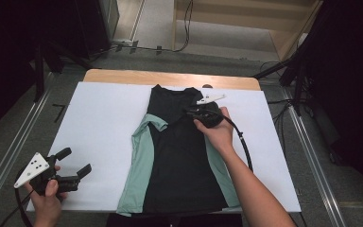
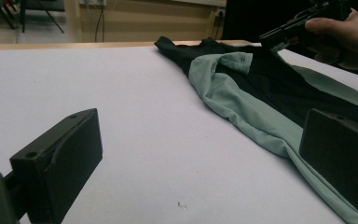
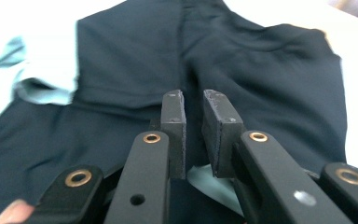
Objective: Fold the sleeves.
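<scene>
- My right gripper [image 1: 192, 112] is hovering over the far chest of the black and green shirt [image 1: 179, 156], jaws nearly together with a narrow empty gap.
- My left gripper [image 1: 75, 163] is waiting near-left on the white table cover [image 1: 99, 123], jaws wide, holding nothing.

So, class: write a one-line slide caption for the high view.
Right gripper over a black, mint-sided shirt on a white table; left gripper open beside it.

The shirt [image 1: 179, 156] is black with pale green side panels and a green sleeve at 9 o'clock; the table [image 1: 99, 123] is white with a wooden edge at 12 o'clock; both tools are black
</scene>
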Action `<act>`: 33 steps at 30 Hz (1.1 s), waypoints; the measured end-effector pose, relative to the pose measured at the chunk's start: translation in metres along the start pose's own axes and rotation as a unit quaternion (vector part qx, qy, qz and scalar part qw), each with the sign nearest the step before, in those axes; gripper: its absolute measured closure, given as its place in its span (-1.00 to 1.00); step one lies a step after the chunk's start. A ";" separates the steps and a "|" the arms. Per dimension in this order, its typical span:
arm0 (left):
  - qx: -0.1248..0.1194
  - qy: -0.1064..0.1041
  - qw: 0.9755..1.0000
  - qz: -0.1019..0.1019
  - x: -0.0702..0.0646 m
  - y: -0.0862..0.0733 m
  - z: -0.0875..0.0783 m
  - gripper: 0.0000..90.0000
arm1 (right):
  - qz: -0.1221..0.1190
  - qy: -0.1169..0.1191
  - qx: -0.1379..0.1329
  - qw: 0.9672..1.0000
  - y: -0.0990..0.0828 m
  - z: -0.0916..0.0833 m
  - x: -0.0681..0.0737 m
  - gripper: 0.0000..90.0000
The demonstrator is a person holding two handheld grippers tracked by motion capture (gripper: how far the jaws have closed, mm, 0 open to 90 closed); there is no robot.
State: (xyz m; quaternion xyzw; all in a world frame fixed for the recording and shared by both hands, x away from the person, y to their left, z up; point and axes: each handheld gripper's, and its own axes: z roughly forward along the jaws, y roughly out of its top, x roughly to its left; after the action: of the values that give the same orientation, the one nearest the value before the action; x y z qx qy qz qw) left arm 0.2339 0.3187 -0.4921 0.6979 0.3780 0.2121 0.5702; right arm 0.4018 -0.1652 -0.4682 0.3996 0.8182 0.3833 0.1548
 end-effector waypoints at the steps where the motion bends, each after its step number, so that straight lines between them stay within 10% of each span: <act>1: 0.000 0.000 1.000 0.000 0.000 0.000 0.000 -1.00 | -0.006 0.007 -0.001 1.000 0.000 0.000 0.002 0.70; 12: 0.000 0.000 1.000 -0.001 0.000 0.000 0.000 -1.00 | 0.010 0.017 -0.054 0.998 0.007 -0.021 -0.006 0.42; 19: 0.001 0.001 1.000 0.001 0.000 0.000 0.000 -1.00 | 0.045 -0.027 -0.081 0.995 0.005 -0.035 -0.013 -0.43; 24: 0.002 0.002 1.000 0.001 0.000 0.000 0.000 -1.00 | 0.054 -0.008 -0.101 0.993 0.001 -0.045 -0.015 -0.98; 33: 0.002 0.001 1.000 0.002 0.000 0.000 0.000 -1.00 | 0.055 -0.016 -0.133 0.989 -0.012 -0.067 -0.017 -1.00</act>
State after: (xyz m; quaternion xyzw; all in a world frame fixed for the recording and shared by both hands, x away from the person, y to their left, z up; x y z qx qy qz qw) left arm 0.2339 0.3182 -0.4923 0.6998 0.3775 0.2133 0.5677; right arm 0.3687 -0.2169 -0.4342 0.4261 0.7342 0.4900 0.1981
